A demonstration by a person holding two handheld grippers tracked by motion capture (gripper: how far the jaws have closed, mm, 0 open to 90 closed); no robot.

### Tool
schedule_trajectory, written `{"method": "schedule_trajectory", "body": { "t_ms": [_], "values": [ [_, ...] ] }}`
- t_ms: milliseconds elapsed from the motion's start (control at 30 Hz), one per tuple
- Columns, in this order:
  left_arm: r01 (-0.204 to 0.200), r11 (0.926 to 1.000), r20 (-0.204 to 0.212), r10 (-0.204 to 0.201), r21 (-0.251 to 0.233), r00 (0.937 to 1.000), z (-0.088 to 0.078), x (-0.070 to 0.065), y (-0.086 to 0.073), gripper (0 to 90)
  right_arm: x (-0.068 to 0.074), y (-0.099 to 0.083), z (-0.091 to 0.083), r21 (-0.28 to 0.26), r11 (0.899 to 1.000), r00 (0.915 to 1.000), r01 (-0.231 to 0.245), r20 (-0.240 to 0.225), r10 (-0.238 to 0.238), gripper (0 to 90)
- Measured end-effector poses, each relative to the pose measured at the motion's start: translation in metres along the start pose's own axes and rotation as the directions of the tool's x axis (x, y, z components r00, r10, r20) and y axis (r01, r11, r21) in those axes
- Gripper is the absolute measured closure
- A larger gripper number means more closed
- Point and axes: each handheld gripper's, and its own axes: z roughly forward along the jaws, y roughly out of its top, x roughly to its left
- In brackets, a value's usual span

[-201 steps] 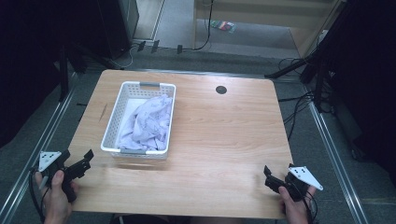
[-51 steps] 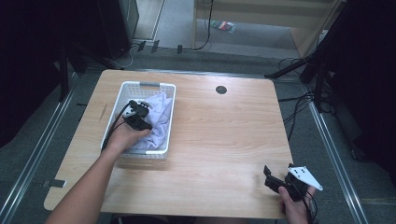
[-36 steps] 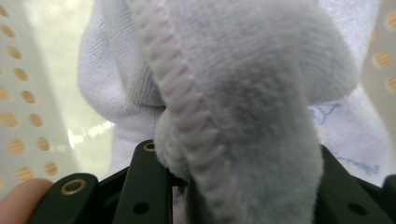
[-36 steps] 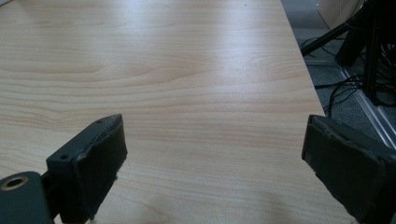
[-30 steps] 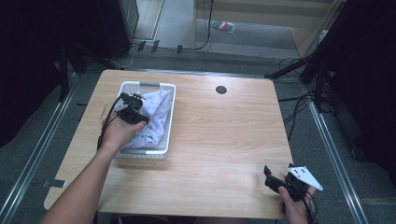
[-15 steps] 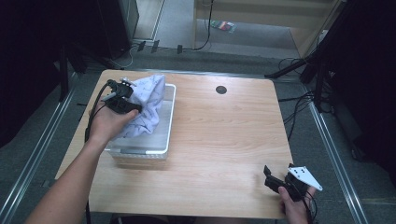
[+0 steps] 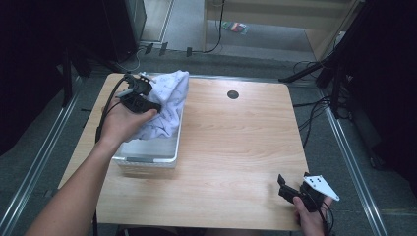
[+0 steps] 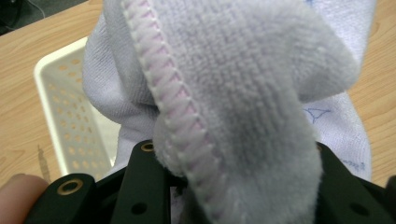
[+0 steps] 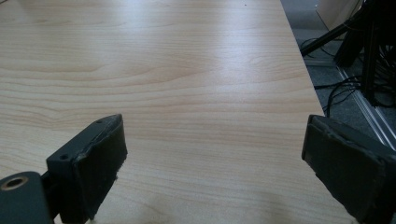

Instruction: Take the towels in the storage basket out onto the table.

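stitching on the cloth (image 8: pixel 219 93) shows up close, pinched in the left gripper (image 7: pixel 139 93) above the basket (image 7: pixel 147 152); right gripper (image 9: pixel 212 172) gapes, holding nothing.

A pale wooden desk (image 7: pixel 236 147), grain running side to side, stands on grey floor (image 7: pixel 44 162). On its left half sits a white perforated basket (image 7: pixel 147 160), long side running front to back, holding a pale cloth (image 7: pixel 169 105). Near the far edge, a round dark grommet (image 7: pixel 233 94) sits in the desktop.
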Motion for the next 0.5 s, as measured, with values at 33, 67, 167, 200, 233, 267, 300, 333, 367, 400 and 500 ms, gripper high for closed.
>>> {"method": "schedule_trajectory", "body": {
  "t_ms": [33,67,167,200,233,267,300,333,367,400,500],
  "values": [
    [-0.005,1.0000,0.005,0.005,0.004,1.0000,0.002,-0.004,0.001,63.4,0.000,0.000,0.000,0.000,1.000,1.0000,0.000,0.000,0.000,6.8],
    [-0.012,0.9999,0.004,0.012,0.006,0.9999,0.004,-0.009,0.003,63.4,0.000,0.000,0.000,-0.001,1.000,1.0000,0.000,-0.001,0.000,6.8],
    [-0.028,0.9995,0.014,0.028,0.011,0.9995,0.008,-0.017,0.007,63.4,0.000,0.000,0.000,0.001,1.000,1.0000,-0.004,0.001,0.004,6.8],
    [-0.028,0.9995,0.014,0.028,0.011,0.9995,0.008,-0.017,0.007,63.4,0.000,0.000,0.000,0.001,1.000,1.0000,-0.004,0.001,0.004,6.8],
    [-0.039,0.9991,0.020,0.039,0.014,0.9990,0.009,-0.024,0.011,63.3,0.000,0.000,0.000,0.002,1.000,1.0000,-0.004,0.000,0.004,6.8],
    [-0.044,0.9989,0.020,0.043,0.016,0.9988,0.010,-0.027,0.013,63.3,0.000,0.000,0.000,0.001,1.000,1.0000,-0.003,0.000,0.003,6.8],
    [-0.046,0.9988,0.025,0.046,0.016,0.9986,0.010,-0.028,0.014,63.3,0.000,0.000,0.000,0.001,1.000,1.0000,-0.004,-0.001,0.004,6.8],
    [-0.048,0.9988,0.030,0.047,0.015,0.9984,0.009,-0.031,0.016,63.3,0.000,0.000,0.000,0.001,1.000,1.0000,-0.005,0.000,0.005,6.8],
    [-0.049,0.9987,0.036,0.049,0.015,0.9982,0.009,-0.034,0.018,63.3,0.000,0.000,0.000,0.001,1.000,1.0000,-0.005,0.000,0.005,6.8],
    [-0.050,0.9987,0.039,0.050,0.010,0.9980,0.008,-0.037,0.020,63.3,0.000,0.000,0.000,0.001,1.000,1.0000,-0.005,0.000,0.005,6.8],
    [-0.066,0.9978,0.046,0.066,0.005,0.9968,0.006,-0.045,0.026,63.2,0.000,0.000,0.000,0.001,1.000,1.0000,-0.005,-0.001,0.005,6.8]
  ]
}}
